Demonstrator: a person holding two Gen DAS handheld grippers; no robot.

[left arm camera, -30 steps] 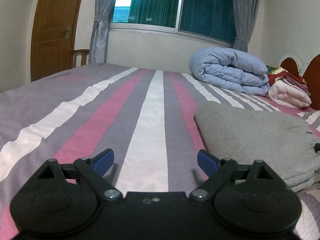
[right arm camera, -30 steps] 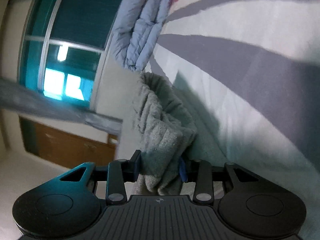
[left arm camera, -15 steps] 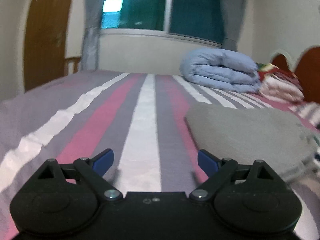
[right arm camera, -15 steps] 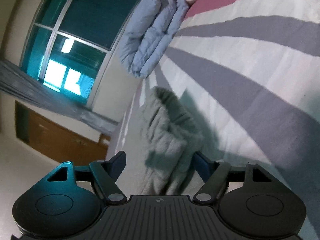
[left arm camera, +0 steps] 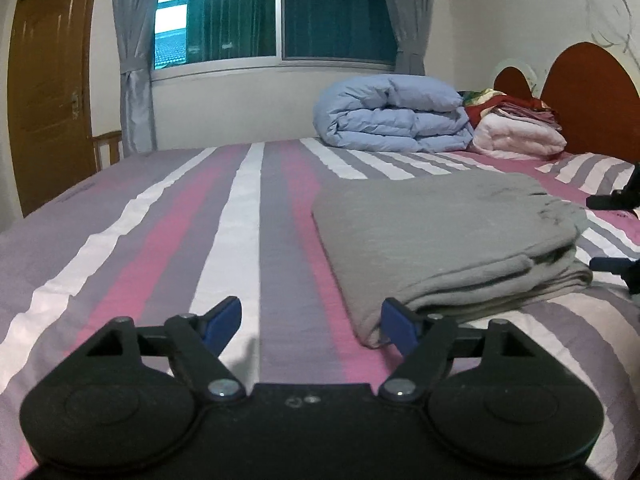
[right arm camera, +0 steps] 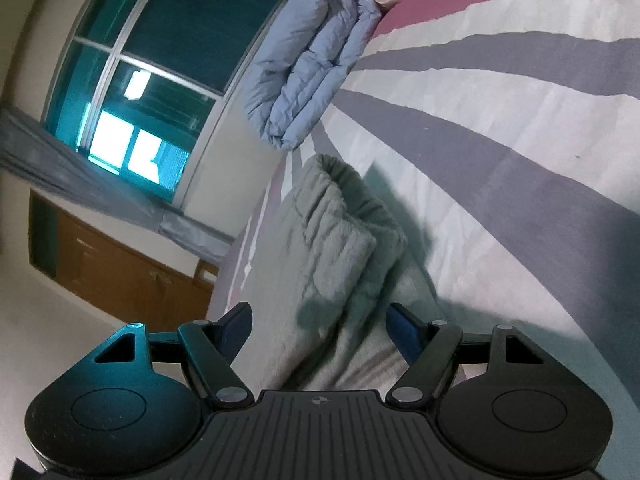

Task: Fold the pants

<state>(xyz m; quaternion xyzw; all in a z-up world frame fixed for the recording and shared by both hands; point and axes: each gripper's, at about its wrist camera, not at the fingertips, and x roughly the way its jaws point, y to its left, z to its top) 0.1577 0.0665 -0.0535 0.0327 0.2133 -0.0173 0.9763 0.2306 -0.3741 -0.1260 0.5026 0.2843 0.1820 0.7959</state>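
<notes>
The grey pants [left arm camera: 440, 232] lie folded into a flat stack on the striped bed sheet [left arm camera: 240, 220]. My left gripper [left arm camera: 310, 320] hovers low over the sheet at the stack's near left corner. Its jaws are closing with nothing between them, and the right pad sits just beside the fold. In the right wrist view, rolled sideways, my right gripper [right arm camera: 320, 322] stands open. The layered edge of the pants [right arm camera: 328, 248] lies between its pads without being pressed. The fingers [left arm camera: 608, 201] of the right gripper show at the far right of the left wrist view.
A folded blue duvet [left arm camera: 392, 112] and a pile of pink and red blankets [left arm camera: 520, 132] sit at the head of the bed, by the brown headboard [left arm camera: 584, 88]. A window with grey curtains [left arm camera: 132, 60] and a wooden door [left arm camera: 44, 80] lie beyond.
The right gripper, shut on the pants' edge a second ago, has opened and drawn back a little. The left gripper has shifted so the pants sit closer, and its jaws have narrowed.
</notes>
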